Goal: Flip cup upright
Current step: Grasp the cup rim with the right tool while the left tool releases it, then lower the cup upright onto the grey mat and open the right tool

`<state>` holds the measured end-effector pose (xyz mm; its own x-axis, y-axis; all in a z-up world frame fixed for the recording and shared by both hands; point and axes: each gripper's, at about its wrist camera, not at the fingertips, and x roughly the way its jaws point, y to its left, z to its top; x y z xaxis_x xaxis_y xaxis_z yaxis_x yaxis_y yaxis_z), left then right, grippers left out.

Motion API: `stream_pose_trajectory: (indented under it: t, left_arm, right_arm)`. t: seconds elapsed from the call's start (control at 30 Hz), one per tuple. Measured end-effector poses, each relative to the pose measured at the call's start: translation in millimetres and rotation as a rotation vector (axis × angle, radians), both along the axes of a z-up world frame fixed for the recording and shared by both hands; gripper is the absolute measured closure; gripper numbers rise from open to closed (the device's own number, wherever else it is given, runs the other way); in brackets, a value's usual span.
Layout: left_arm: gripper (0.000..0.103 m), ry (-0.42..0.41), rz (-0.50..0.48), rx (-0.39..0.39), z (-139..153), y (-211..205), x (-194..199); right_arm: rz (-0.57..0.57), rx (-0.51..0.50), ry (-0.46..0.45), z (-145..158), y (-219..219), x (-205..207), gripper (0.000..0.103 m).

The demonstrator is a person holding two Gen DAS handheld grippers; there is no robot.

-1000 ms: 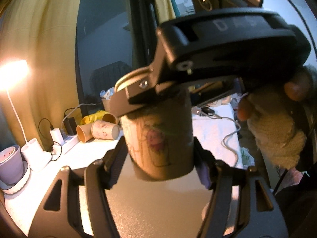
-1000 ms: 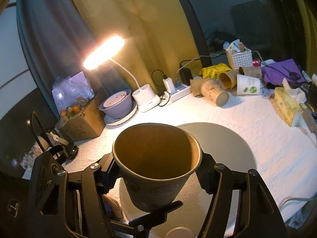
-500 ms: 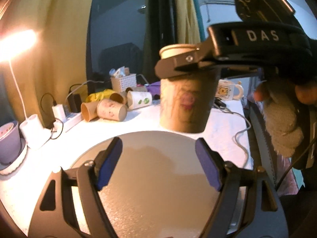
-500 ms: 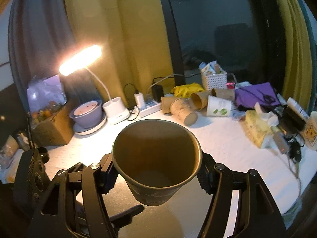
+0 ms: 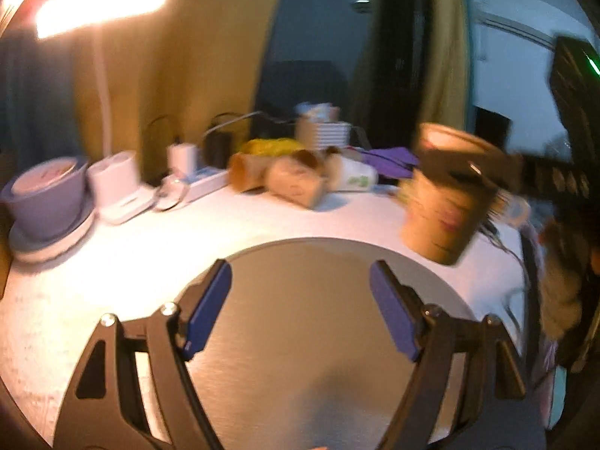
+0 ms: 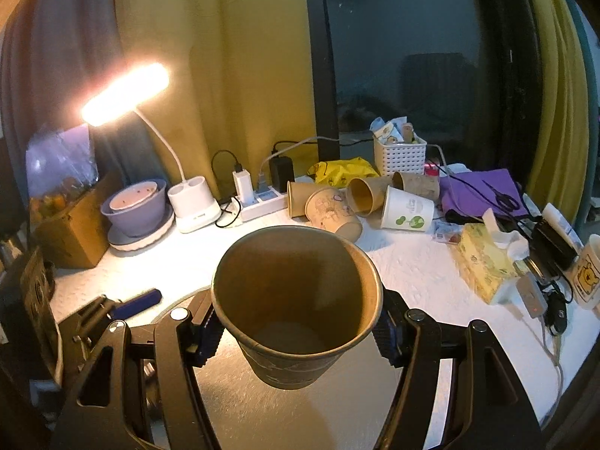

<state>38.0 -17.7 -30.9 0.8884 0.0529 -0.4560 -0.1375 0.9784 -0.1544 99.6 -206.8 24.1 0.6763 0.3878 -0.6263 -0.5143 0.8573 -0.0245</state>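
Note:
A brown paper cup (image 6: 296, 307) stands mouth up between the pads of my right gripper (image 6: 298, 332), which is shut on it just above the round grey mat (image 6: 262, 405). In the left wrist view the same cup (image 5: 446, 202) hangs upright at the right, over the mat's (image 5: 300, 356) far right edge. My left gripper (image 5: 300, 313) is open and empty, its blue pads (image 5: 206, 311) wide apart over the mat. One left finger also shows in the right wrist view (image 6: 135, 302).
Several paper cups (image 6: 333, 212) lie on their sides at the back, by a power strip (image 6: 258, 202), lamp base (image 6: 193, 206), purple pot (image 6: 137, 208) and white basket (image 6: 399, 153). A tissue box (image 6: 483, 262), cables and a mug (image 6: 587, 273) crowd the right side.
My left gripper let go of the cup and pulled back to the left. The right gripper keeps the cup and has carried it lower, toward the mat.

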Motion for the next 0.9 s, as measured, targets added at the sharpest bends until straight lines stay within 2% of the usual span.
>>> stream_pose_trajectory:
  t: [0.1,0.23,0.53,0.9]
  left_arm:
    - [0.026,0.013,0.069,-0.040,-3,20,1]
    - [0.026,0.024,0.112,-0.064,-5,34,2]
    - [0.026,0.059,0.126,-0.089,-13,41,10]
    - [0.026,0.085,0.126,-0.121,-17,43,14]
  right_arm:
    - [0.007,-0.024,-0.003,-8,9,8,0.034]
    - [0.019,-0.056,-0.011,-21,23,19,0.034]
    - [0.057,-0.117,-0.016,-53,50,40,0.034]
    - [0.069,-0.185,-0.019,-79,63,42,0.034]
